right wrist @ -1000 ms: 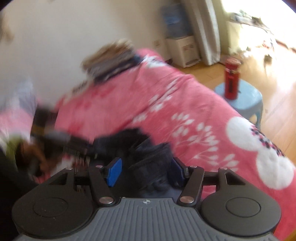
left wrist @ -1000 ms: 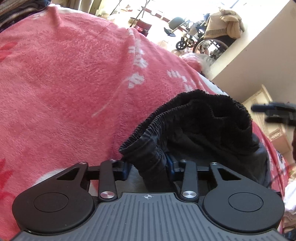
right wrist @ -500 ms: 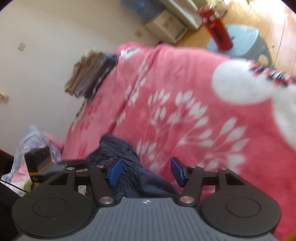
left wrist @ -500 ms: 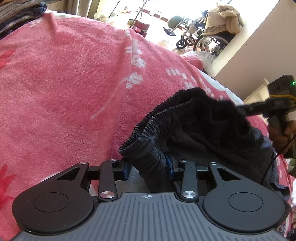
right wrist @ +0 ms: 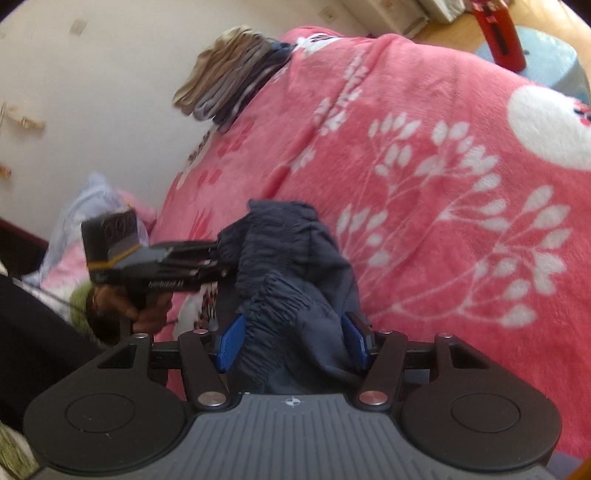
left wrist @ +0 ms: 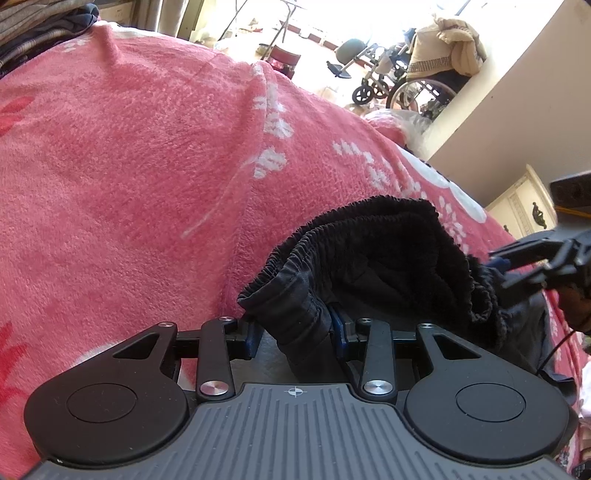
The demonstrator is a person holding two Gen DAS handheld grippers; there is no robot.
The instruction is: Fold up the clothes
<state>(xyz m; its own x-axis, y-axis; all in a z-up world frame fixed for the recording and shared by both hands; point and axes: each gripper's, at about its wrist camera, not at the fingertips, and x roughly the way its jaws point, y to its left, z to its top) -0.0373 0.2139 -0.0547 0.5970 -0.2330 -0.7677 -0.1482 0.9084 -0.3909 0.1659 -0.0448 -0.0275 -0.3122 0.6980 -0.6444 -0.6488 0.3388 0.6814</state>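
Dark shorts (left wrist: 388, 266) with an elastic waistband lie bunched on a pink flowered blanket (left wrist: 147, 166). My left gripper (left wrist: 295, 332) is shut on the near end of the waistband, with fabric pinched between its blue pads. In the left wrist view my right gripper (left wrist: 502, 266) is at the far end of the waistband. In the right wrist view the shorts (right wrist: 288, 251) run between the pads of my right gripper (right wrist: 291, 341), whose jaws are closing; the fabric touches both pads but does not look clamped. My left gripper (right wrist: 221, 258) holds the other end, with a hand under it.
A stack of folded clothes (right wrist: 236, 77) sits at the blanket's far end by the wall. A red bottle (right wrist: 498, 33) stands on a blue stool (right wrist: 554, 62) beside the bed. A wheelchair (left wrist: 417, 85) and a cream cabinet (left wrist: 524, 195) stand beyond. The blanket (right wrist: 443, 184) stretches wide to the right.
My right gripper has come down and tilted toward the bed, reaching the far end of the waistband; fabric now fills the gap between its pads. The left gripper has stayed put, still gripping.
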